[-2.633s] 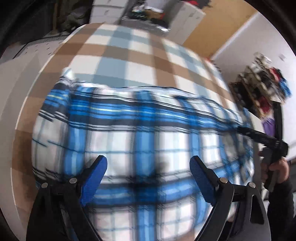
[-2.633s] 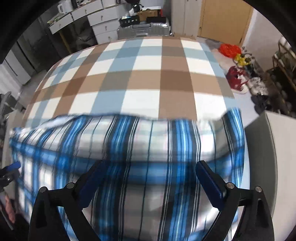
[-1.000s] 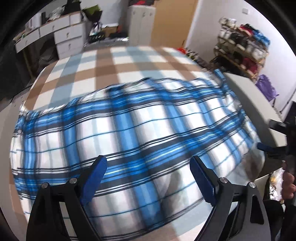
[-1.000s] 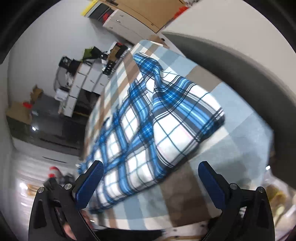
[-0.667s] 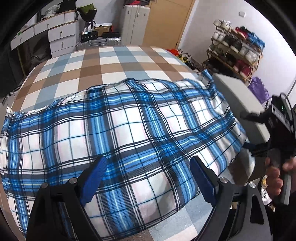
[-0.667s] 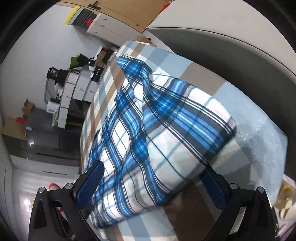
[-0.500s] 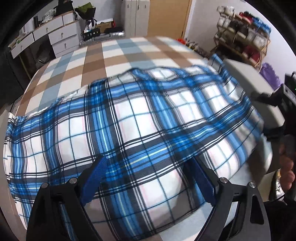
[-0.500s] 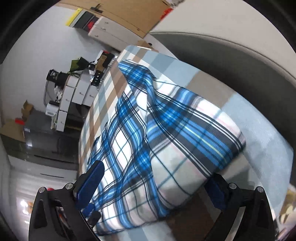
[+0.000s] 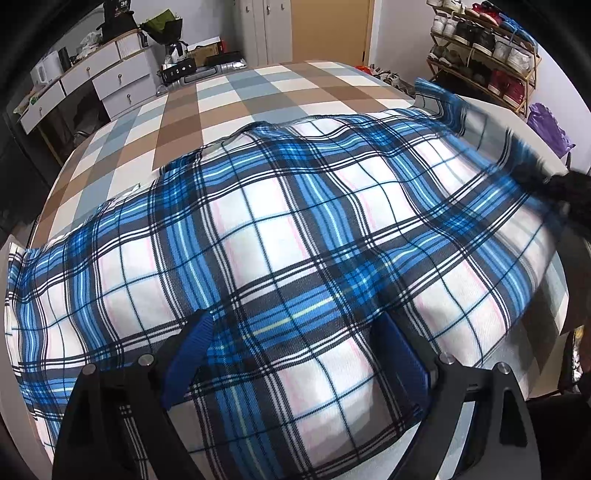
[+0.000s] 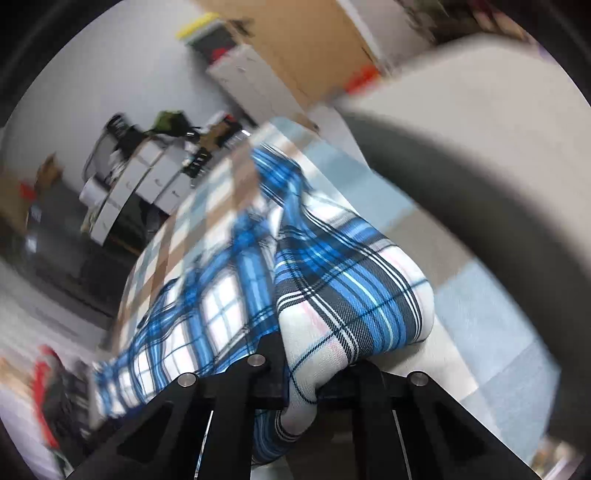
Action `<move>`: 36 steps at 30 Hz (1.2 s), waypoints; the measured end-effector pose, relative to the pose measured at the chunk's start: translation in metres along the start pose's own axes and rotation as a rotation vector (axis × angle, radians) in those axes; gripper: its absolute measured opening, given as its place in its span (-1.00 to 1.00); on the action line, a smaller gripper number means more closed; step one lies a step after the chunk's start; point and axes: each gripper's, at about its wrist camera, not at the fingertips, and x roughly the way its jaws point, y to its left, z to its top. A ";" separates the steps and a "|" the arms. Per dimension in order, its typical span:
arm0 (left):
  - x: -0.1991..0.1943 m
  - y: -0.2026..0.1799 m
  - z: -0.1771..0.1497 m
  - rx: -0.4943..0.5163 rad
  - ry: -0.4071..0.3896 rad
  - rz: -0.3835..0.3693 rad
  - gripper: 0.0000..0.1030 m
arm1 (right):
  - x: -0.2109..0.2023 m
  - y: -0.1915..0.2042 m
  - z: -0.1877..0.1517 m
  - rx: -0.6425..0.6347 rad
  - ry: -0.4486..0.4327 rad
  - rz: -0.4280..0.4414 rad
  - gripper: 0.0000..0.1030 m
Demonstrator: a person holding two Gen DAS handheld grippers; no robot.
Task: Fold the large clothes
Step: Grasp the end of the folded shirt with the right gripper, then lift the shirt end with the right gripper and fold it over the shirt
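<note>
A large blue-and-white plaid garment (image 9: 295,229) lies spread across the bed, folded over itself. My left gripper (image 9: 295,354) stands open low on its near edge, blue fingertips (image 9: 192,343) sunk into the cloth with fabric lying loose between them. My right gripper (image 10: 306,365) is closing on the garment's right corner (image 10: 351,288), and its pads pinch a bunched fold that rises from the bed. In the left wrist view the right gripper (image 9: 554,188) shows as a dark blur at the cloth's right edge.
The bed cover (image 9: 221,96) is checked brown, blue and white. A padded grey bed frame (image 10: 480,147) runs along the right side. White drawers (image 9: 92,81) stand at the back left, with a shoe rack (image 9: 484,33) and a purple bag (image 9: 550,125) at the right.
The right gripper has gone from wide open around the corner to shut on it, and lifts the corner. The left gripper has sunk lower into the near edge, still open.
</note>
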 end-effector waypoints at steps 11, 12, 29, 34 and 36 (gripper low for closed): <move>0.005 -0.058 0.015 0.126 -0.012 -0.199 0.71 | -0.059 -0.015 0.021 -0.014 -0.116 -0.055 -0.86; 0.003 -0.061 0.019 0.129 0.005 -0.237 0.71 | -0.065 -0.016 0.026 -0.025 -0.123 -0.073 -0.86; -0.012 -0.041 0.011 0.108 0.032 -0.054 0.71 | -0.083 0.057 0.035 -0.265 -0.189 -0.129 -0.86; -0.044 0.002 0.008 0.032 0.049 -0.159 0.70 | -0.084 0.115 0.027 -0.349 -0.213 -0.073 -0.86; -0.062 0.028 0.006 0.034 0.057 -0.151 0.70 | -0.082 0.138 0.019 -0.394 -0.222 -0.069 -0.86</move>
